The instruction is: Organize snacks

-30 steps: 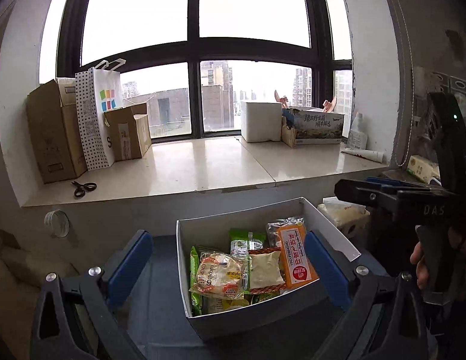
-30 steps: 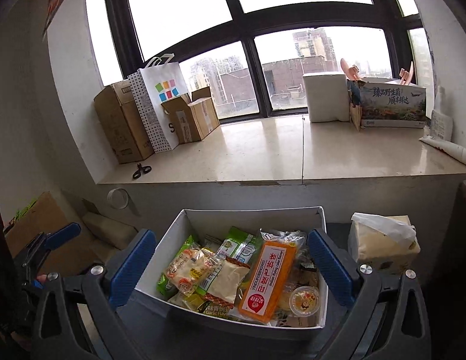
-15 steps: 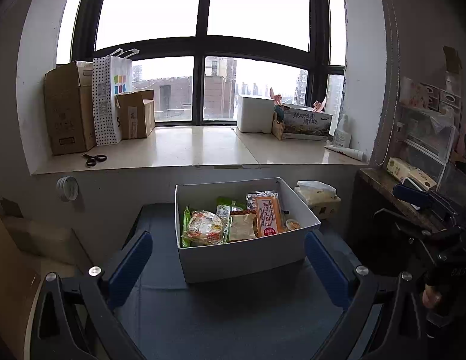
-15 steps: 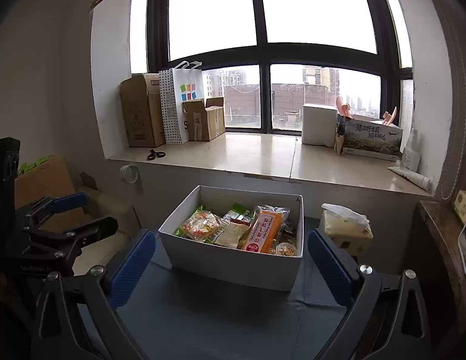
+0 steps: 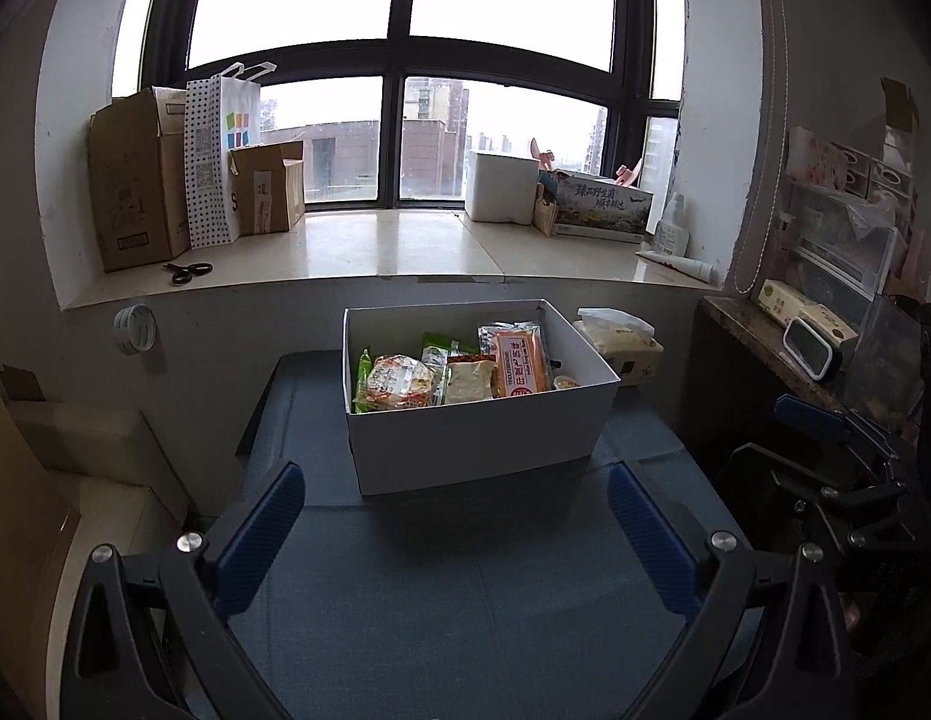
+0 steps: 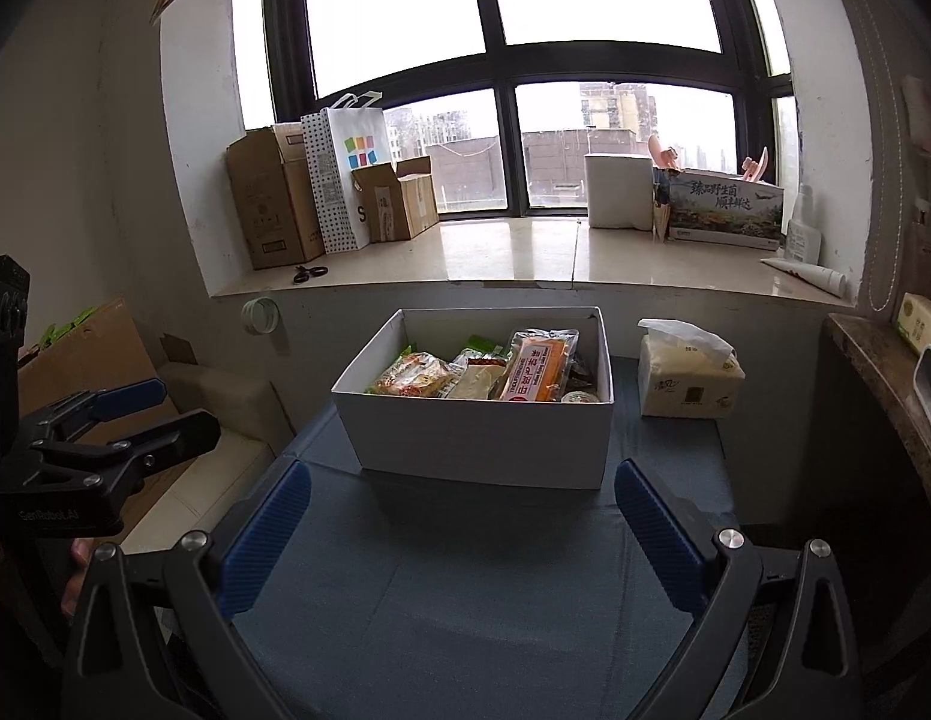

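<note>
A white box (image 5: 477, 438) stands on a blue-grey cloth surface (image 5: 465, 588) and holds several snack packs, among them an orange pack (image 5: 519, 360) and a round pastry pack (image 5: 399, 381). It also shows in the right wrist view (image 6: 483, 438), with the orange pack (image 6: 537, 369) inside. My left gripper (image 5: 456, 531) is open and empty, well short of the box. My right gripper (image 6: 462, 522) is open and empty, also short of the box.
A tissue pack (image 6: 687, 381) sits right of the box. The windowsill (image 5: 393, 252) behind carries cardboard boxes (image 5: 135, 180), a dotted paper bag (image 5: 219, 156), scissors (image 5: 186, 270) and a white box (image 5: 501, 195). A dark counter (image 5: 771, 348) stands at the right.
Both grippers have pulled back and up from the box, which now looks smaller and farther away. More of the blue-grey cloth shows in front of it. Both stay open.
</note>
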The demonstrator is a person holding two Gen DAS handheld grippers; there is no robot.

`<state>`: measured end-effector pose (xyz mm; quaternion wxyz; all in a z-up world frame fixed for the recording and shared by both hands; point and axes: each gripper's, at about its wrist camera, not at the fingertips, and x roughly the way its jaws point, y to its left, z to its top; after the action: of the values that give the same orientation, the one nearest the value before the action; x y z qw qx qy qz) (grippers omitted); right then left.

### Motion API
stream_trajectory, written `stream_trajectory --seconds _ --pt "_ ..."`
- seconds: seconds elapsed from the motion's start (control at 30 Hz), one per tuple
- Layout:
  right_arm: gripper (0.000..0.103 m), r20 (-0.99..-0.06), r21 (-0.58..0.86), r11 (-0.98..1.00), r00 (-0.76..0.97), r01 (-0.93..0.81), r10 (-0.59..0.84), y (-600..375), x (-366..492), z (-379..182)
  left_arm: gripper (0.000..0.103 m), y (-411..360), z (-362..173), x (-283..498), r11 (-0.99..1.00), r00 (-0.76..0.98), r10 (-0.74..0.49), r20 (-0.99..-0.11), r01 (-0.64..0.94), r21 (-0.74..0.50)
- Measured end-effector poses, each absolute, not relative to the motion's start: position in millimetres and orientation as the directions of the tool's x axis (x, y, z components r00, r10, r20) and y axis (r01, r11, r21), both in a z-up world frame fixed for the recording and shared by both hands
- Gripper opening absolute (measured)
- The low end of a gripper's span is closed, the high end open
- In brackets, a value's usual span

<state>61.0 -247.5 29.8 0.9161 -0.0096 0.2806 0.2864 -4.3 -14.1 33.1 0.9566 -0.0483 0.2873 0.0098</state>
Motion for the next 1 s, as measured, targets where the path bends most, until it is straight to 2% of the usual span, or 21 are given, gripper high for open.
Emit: stream_trajectory --seconds 1.0 --pt "0.103 -0.543 0.141 0.84 0.669 -0.523 0.508 -246.9 67.8 23.9 0.103 -11.7 27.5 4.5 0.996 0.815 -0.014 -0.58 -0.043 -0.084"
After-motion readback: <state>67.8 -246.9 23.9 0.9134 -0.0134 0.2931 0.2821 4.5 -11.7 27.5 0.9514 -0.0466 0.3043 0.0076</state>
